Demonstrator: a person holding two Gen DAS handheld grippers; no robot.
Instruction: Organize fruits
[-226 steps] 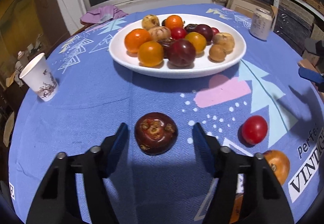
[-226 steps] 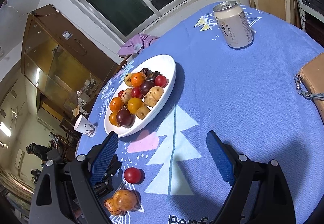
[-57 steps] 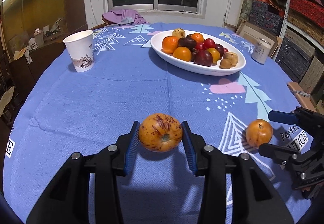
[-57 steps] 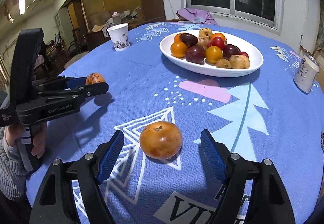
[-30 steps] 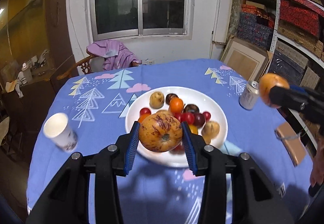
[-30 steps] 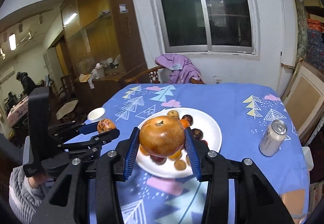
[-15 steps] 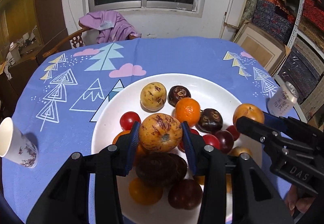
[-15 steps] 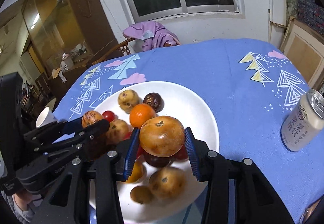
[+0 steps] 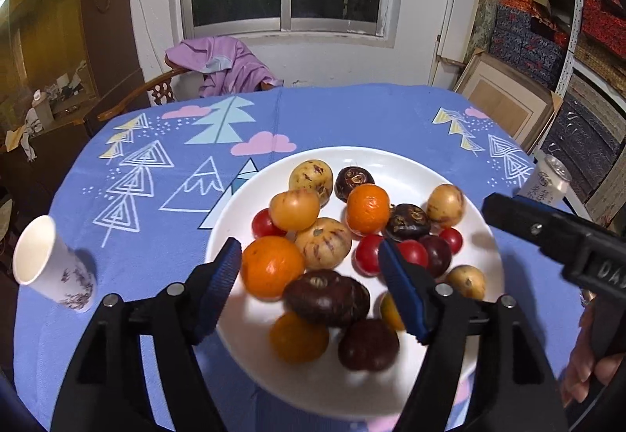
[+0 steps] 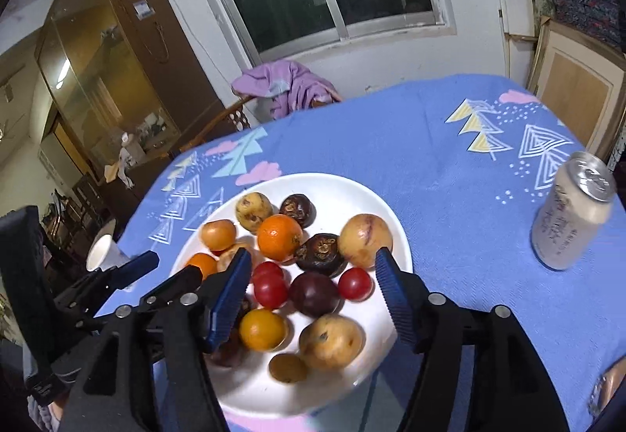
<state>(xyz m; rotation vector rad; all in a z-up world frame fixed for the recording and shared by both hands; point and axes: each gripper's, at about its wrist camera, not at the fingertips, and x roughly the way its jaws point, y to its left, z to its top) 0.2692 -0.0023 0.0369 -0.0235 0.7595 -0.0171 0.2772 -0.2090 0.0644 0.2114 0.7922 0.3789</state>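
A white plate [image 9: 395,162] [image 10: 395,228] on the blue tablecloth holds several fruits: oranges, red tomatoes, dark purple and pale striped ones. My left gripper [image 9: 309,271] hovers over the plate's near left side with its jaws opening and nothing pressed between the pads. The orange striped fruit [image 9: 294,209] [image 10: 218,234] lies on the plate just beyond its fingertips. My right gripper [image 10: 311,291] hangs over the plate's right half, its jaws also opening and nothing gripped. The orange-brown fruit [image 10: 364,234] [image 9: 446,205] rests by the plate's right rim.
A paper cup [image 9: 51,267] stands left of the plate. A drink can [image 10: 567,213] stands to its right. A chair draped with purple cloth [image 9: 227,64] is behind the table. Framed boards [image 9: 504,107] and stacked boxes are at the right. A hand [image 9: 587,365] holds the right gripper.
Both grippers came down closer over the plate and opened. The striped fruit and the orange-brown fruit left the pads and now lie among the fruits on the plate.
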